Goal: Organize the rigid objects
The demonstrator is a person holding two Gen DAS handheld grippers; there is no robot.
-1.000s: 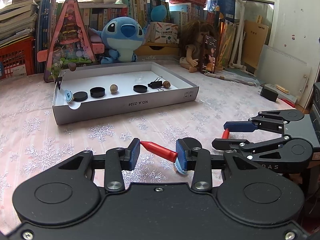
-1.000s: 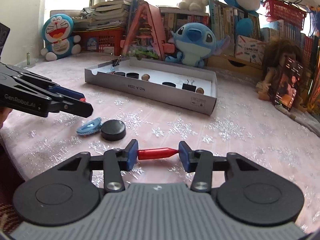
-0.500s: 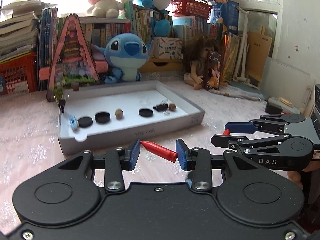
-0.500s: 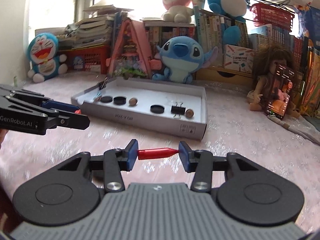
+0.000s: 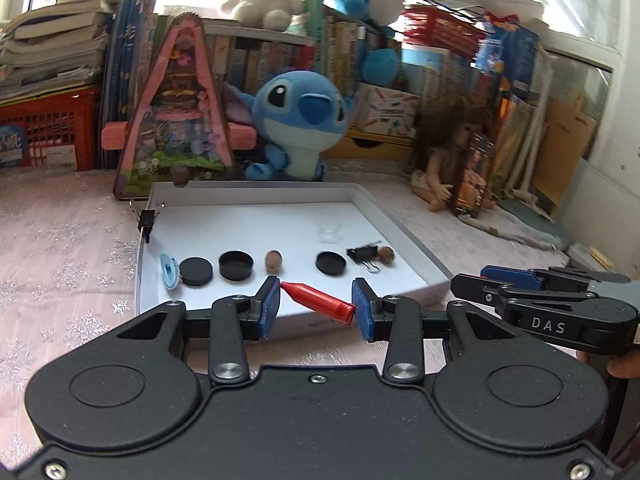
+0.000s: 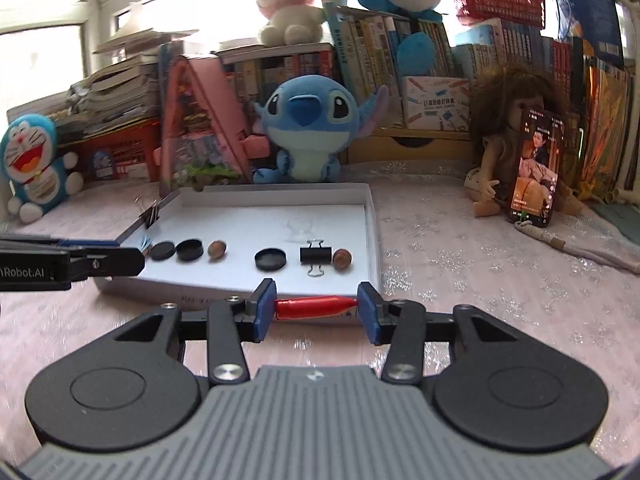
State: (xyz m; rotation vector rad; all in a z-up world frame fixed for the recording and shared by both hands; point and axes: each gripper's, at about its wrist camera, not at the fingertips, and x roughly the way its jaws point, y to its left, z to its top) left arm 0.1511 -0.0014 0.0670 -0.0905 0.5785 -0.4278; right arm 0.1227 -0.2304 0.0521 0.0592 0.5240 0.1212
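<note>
My left gripper [image 5: 316, 304] is shut on a red crayon [image 5: 318, 297], held slanted over the near edge of the white tray [image 5: 400, 224]. My right gripper [image 6: 316, 307] is shut on a second red crayon [image 6: 314, 305], held level just before the tray's front wall [image 6: 168, 292]. In the tray lie black caps [image 5: 236, 265], a blue comb-like piece [image 5: 170, 270], two brown nuts [image 5: 274, 260] and a black binder clip [image 5: 364, 255]. The right gripper shows in the left wrist view [image 5: 484, 278]; the left one shows in the right wrist view [image 6: 138, 258].
A Stitch plush [image 6: 306, 128], a pink toy house [image 5: 176, 108], a doll with a phone [image 6: 528, 160], a Doraemon plush [image 6: 34, 164], books and red baskets stand behind the tray. A second binder clip [image 5: 147, 220] is clipped on the tray's left rim.
Both grippers have risen and moved forward to the tray, each still holding its crayon. The loose black cap and blue piece on the cloth have dropped out of view.
</note>
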